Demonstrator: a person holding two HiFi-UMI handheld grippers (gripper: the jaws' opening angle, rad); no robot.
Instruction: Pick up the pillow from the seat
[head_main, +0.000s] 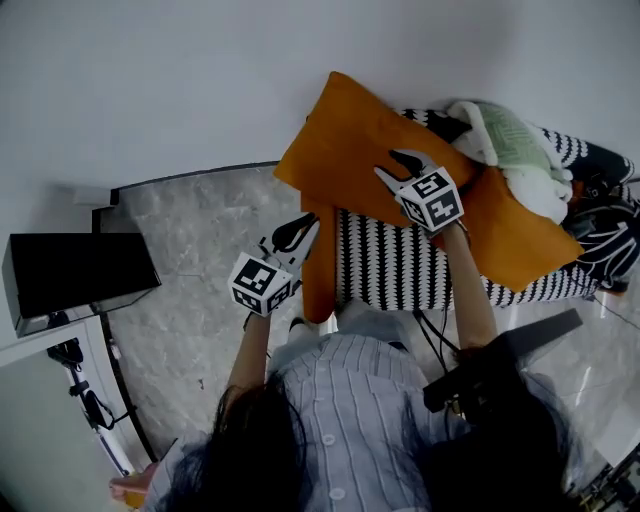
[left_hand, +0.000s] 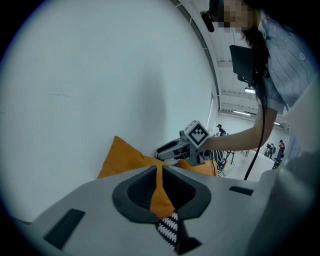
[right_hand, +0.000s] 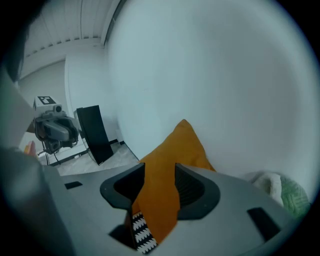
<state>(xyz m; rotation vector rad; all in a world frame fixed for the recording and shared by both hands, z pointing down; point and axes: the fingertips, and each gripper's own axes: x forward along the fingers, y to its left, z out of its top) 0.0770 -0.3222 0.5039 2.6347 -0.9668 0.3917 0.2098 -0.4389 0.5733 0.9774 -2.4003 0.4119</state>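
An orange pillow (head_main: 345, 150) leans against the white wall on a seat with a black-and-white zigzag cover (head_main: 390, 265). My left gripper (head_main: 300, 230) is at the pillow's near left edge, shut on a thin fold of its orange fabric (left_hand: 161, 190). My right gripper (head_main: 398, 166) rests on the pillow's right part. Its jaws stand apart, with orange fabric (right_hand: 155, 195) lying loose in the gap between them. The pillow's peaked corner (right_hand: 184, 137) rises beyond the right jaws. In the left gripper view the right gripper (left_hand: 176, 148) shows lying across the pillow (left_hand: 125, 157).
A second orange cushion (head_main: 515, 240) lies on the seat's right side, beside a green-and-white cloth bundle (head_main: 515, 150). A black box (head_main: 80, 272) stands on the marble floor (head_main: 200, 250) at the left. The white wall is close behind the seat. Cables hang near the person's right arm.
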